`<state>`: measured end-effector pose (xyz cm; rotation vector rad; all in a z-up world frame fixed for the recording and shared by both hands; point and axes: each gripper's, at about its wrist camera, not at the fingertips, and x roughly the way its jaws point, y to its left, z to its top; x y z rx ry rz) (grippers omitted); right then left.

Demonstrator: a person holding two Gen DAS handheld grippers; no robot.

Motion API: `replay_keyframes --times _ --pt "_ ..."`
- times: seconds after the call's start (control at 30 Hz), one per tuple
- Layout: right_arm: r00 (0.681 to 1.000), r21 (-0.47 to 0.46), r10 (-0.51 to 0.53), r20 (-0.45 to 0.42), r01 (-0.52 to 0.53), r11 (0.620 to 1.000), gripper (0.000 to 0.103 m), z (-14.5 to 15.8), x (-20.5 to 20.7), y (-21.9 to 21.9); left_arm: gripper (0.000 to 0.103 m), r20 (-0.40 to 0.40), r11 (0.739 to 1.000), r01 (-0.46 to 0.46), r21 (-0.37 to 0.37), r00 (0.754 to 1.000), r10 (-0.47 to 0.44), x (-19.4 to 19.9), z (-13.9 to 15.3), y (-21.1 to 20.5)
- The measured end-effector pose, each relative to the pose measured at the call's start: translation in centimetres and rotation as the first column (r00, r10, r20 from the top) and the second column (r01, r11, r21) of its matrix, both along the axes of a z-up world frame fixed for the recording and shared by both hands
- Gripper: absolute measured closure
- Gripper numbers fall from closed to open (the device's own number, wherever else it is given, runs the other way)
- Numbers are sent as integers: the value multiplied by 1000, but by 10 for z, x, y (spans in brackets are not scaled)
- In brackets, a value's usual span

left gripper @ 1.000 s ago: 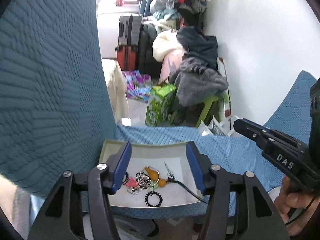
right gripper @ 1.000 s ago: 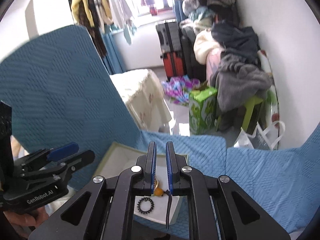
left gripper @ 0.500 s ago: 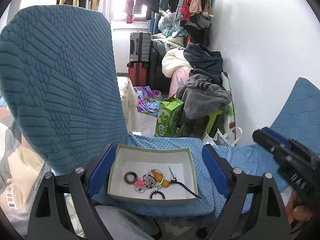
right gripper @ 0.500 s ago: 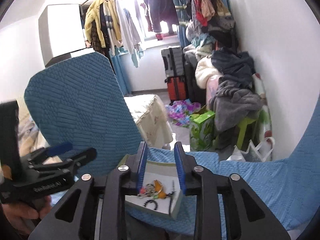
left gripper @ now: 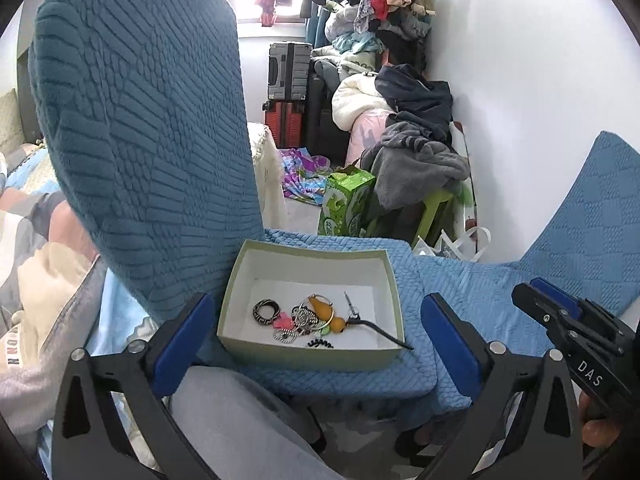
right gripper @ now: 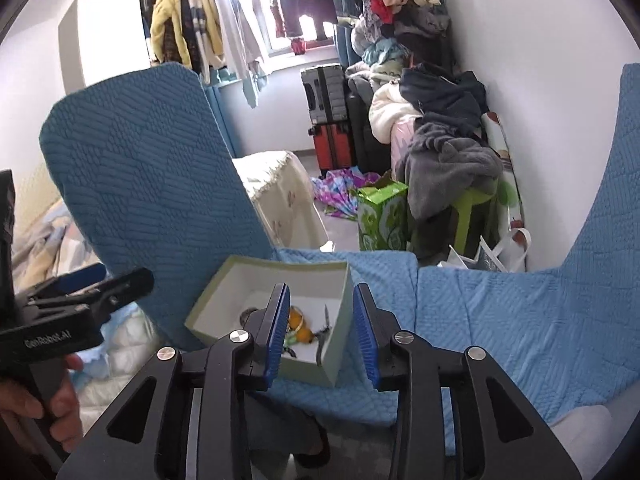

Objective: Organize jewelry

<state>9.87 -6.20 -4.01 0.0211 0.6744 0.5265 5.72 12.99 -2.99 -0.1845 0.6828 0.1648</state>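
Left wrist: jewelry (left gripper: 308, 319) between parted left tongs (left gripper: 316, 334).

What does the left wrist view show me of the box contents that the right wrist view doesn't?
Only the left wrist view shows the black patterned ring, the pink charm and the black beaded bracelet; there the open left tool frames the whole pale green cardboard box. Only the right wrist view shows the rack of hanging coats, and the open right tool hides part of the contents. Both show the orange gourd pendant inside the box.
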Motion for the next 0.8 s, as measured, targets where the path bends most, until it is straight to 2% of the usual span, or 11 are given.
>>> replay_keyframes --times 0.03,0.07,0.1,0.17,0.27,0.4,0.47,0.8 --pt "1000 3 -3 -5 3 1000 69 -3 -1 -2 1 -3 1000 4 2 1000 -4 0 -2 -1" --pt "1000 2 -14 -5 14 1000 63 -6 -1 -4 1 -6 1000 5 5 1000 -5 -1 -4 -1" --pt "1000 0 -25 -5 25 1000 52 -8 -2 -6 1 -9 1000 1 10 1000 -1 -2 -5 -1" --pt "999 7 -34 -9 34 999 40 -12 -3 -9 1 -17 1000 -5 15 1000 5 -4 -9 -1" --pt "1000 -16 -29 -12 29 999 33 -18 -3 -7 1 -24 1000 -14 21 1000 14 -4 -14 -1" --pt "999 -36 -40 -19 40 999 7 -25 -2 -6 1 -43 999 -17 37 999 19 -2 -22 -1" --pt "999 -53 -53 -13 52 997 2 -26 -2 -6 1 -59 999 -11 49 998 14 -1 -25 -3" --pt "997 -90 -71 -27 69 994 1 -37 3 -8 1 -67 999 -32 26 997 33 -4 -32 5"
